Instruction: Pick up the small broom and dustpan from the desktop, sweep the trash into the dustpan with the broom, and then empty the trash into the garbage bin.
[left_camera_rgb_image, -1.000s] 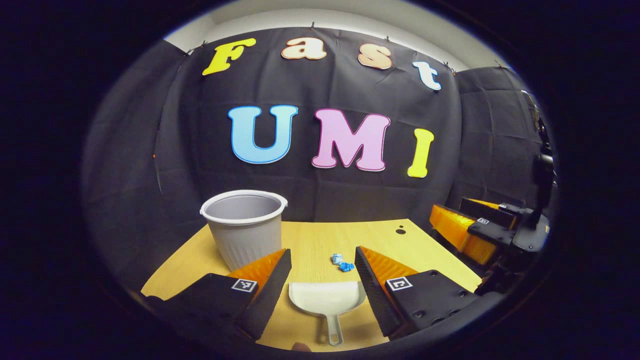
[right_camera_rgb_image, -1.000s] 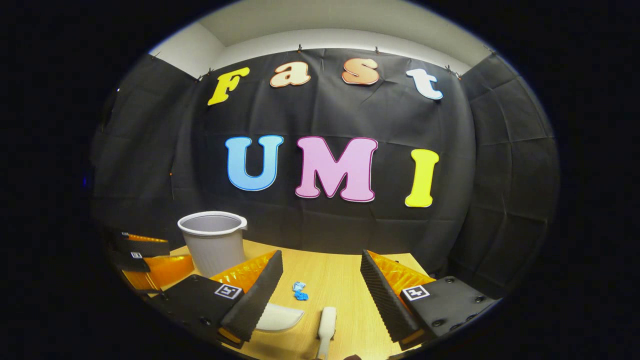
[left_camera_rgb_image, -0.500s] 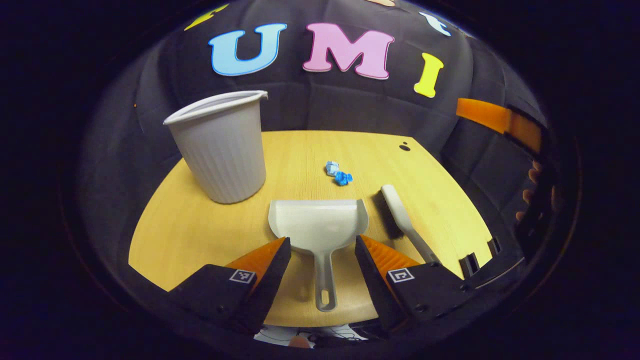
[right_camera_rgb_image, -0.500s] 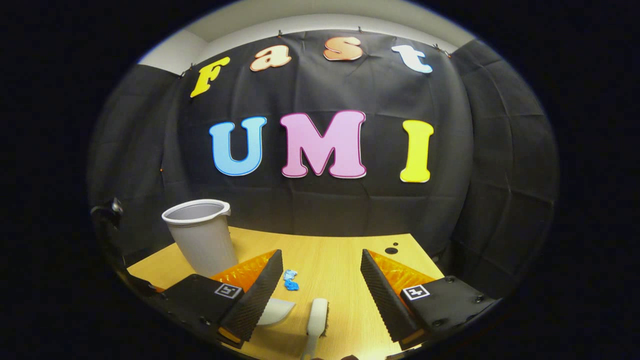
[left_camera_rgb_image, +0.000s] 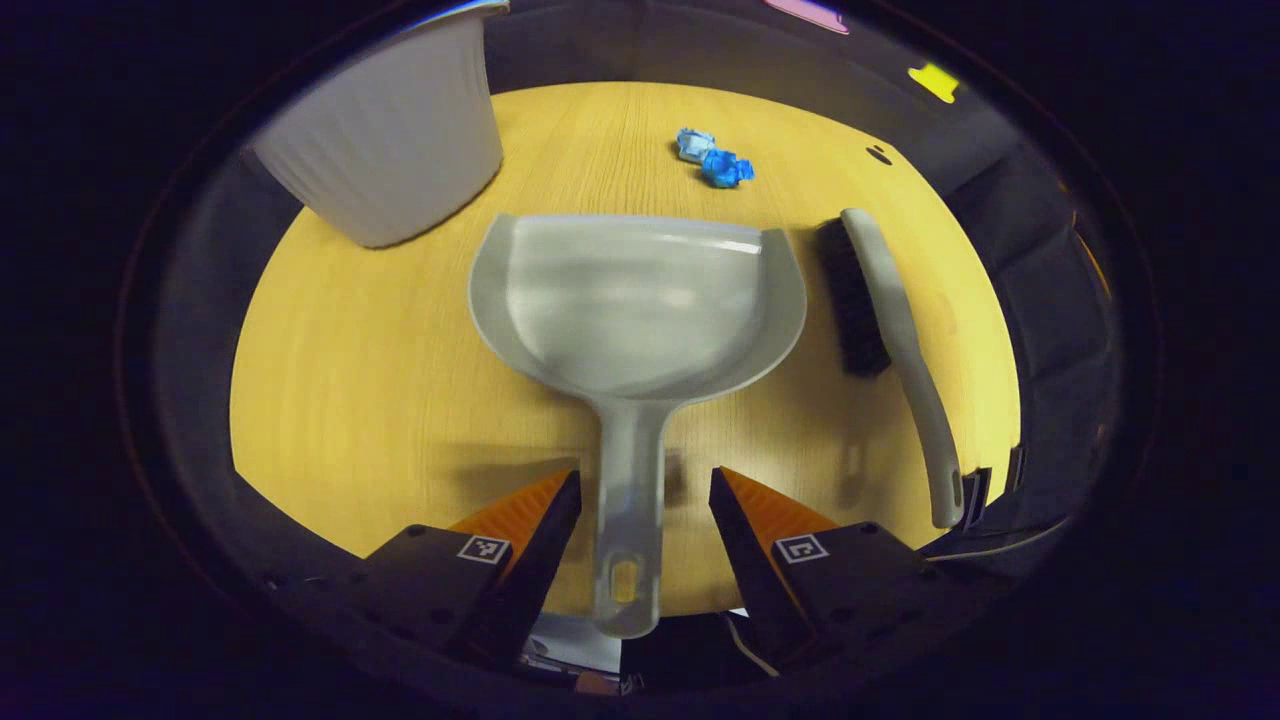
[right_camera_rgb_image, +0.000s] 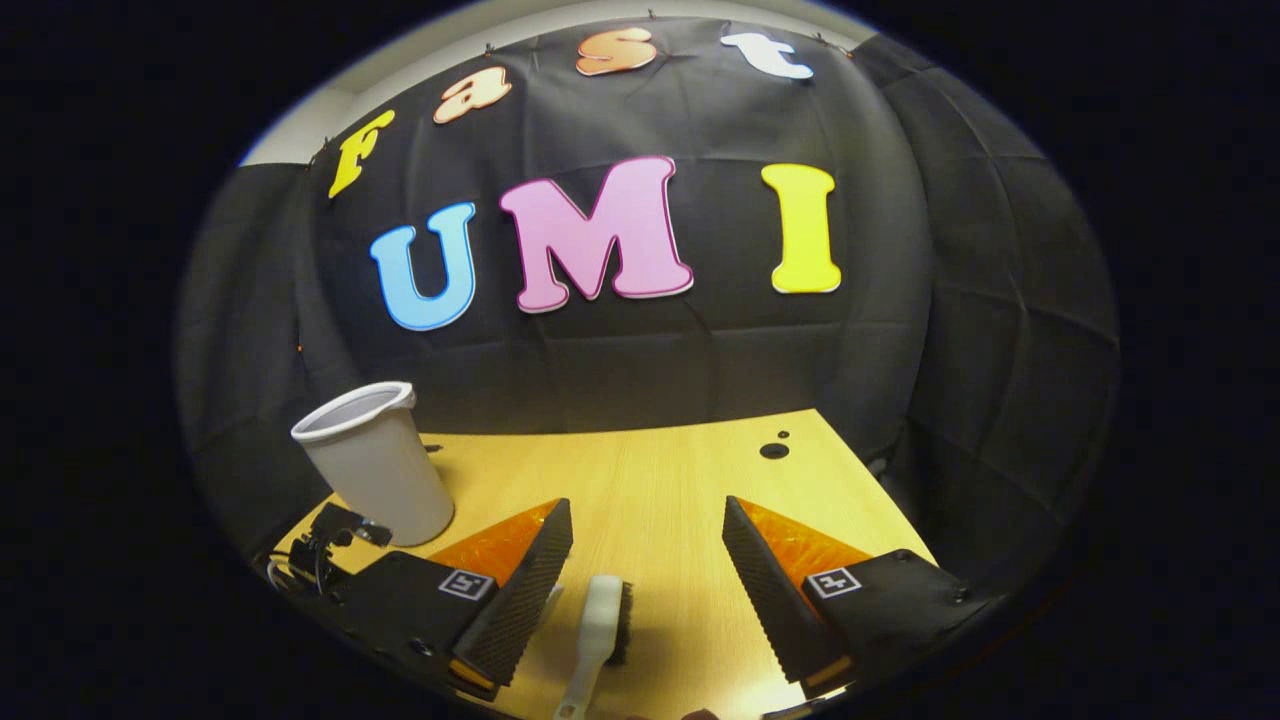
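In the left gripper view the left claw (left_camera_rgb_image: 640, 500) stands wide open, its fingers either side of the dustpan (left_camera_rgb_image: 640, 300) handle with a gap on both sides, gripping nothing. The dustpan lies flat mid-counter (left_camera_rgb_image: 350, 380), its handle end reaching the near edge. The broom (left_camera_rgb_image: 895, 330) lies just right of it; blue trash (left_camera_rgb_image: 715, 160) sits beyond, the garbage bin (left_camera_rgb_image: 385, 140) far left. The right claw (right_camera_rgb_image: 645, 580) hangs open and empty above the broom (right_camera_rgb_image: 600, 630).
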